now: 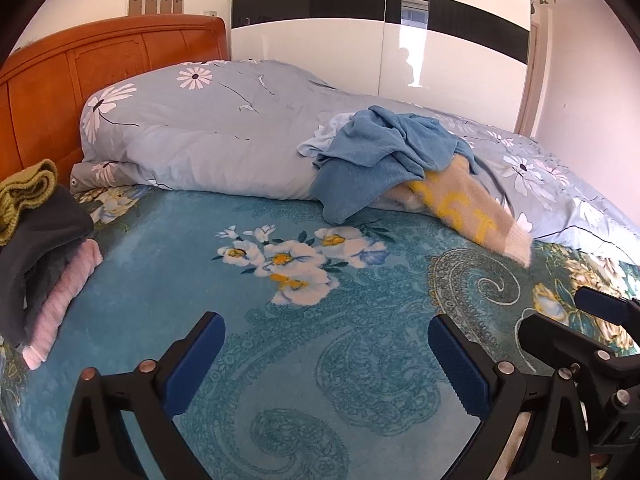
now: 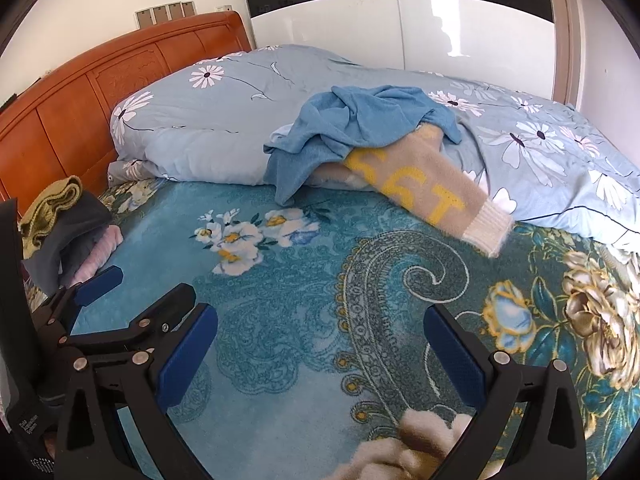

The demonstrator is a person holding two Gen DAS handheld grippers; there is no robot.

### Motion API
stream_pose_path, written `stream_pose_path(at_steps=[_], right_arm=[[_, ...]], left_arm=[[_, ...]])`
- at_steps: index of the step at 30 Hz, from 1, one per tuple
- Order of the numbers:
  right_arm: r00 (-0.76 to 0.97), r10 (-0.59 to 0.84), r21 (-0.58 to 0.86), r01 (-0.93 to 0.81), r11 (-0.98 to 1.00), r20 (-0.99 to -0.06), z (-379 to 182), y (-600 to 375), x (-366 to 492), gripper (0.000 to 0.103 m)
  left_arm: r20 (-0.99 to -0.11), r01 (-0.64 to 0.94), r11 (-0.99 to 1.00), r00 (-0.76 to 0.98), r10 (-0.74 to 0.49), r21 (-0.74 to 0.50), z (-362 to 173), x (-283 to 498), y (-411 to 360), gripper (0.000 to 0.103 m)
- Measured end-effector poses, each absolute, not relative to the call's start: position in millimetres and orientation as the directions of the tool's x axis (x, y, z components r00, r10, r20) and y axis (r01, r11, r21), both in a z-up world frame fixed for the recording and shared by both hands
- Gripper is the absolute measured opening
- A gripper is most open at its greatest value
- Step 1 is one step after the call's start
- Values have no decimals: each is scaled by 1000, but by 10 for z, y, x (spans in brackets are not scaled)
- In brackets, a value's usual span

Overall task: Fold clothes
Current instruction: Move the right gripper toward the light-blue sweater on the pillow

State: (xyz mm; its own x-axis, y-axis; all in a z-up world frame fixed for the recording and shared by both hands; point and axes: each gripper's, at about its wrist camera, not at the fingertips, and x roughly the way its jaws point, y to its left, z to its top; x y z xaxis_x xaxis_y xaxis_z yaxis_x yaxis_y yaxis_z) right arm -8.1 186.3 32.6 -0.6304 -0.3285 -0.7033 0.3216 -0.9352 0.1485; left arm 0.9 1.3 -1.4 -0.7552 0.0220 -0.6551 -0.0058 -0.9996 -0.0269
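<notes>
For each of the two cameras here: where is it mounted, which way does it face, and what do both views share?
Left wrist: sits on the left gripper, facing across the bed toward the headboard; its open fingers show, with the right gripper at the lower right.
Right wrist: sits on the right gripper, facing likewise; the left gripper shows at left.
Shared: blue garment, beige sleeve, folded stack.

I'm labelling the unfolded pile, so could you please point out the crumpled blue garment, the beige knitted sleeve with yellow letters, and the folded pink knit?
Crumpled blue garment (image 1: 372, 152), left wrist view, middle folds.
Beige knitted sleeve with yellow letters (image 2: 432, 196), right wrist view, lettered part.
Folded pink knit (image 1: 64, 300), left wrist view, ribbed edge.
</notes>
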Motion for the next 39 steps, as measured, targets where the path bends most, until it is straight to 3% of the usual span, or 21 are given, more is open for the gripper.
stream_pose_path(at_steps=[39], right_arm=[[-573,-318,166,302,-939,-755,-273,1853,39,103]], left_arm=[[-668,38,-998,-744,4,-48,-525,272,150,103]])
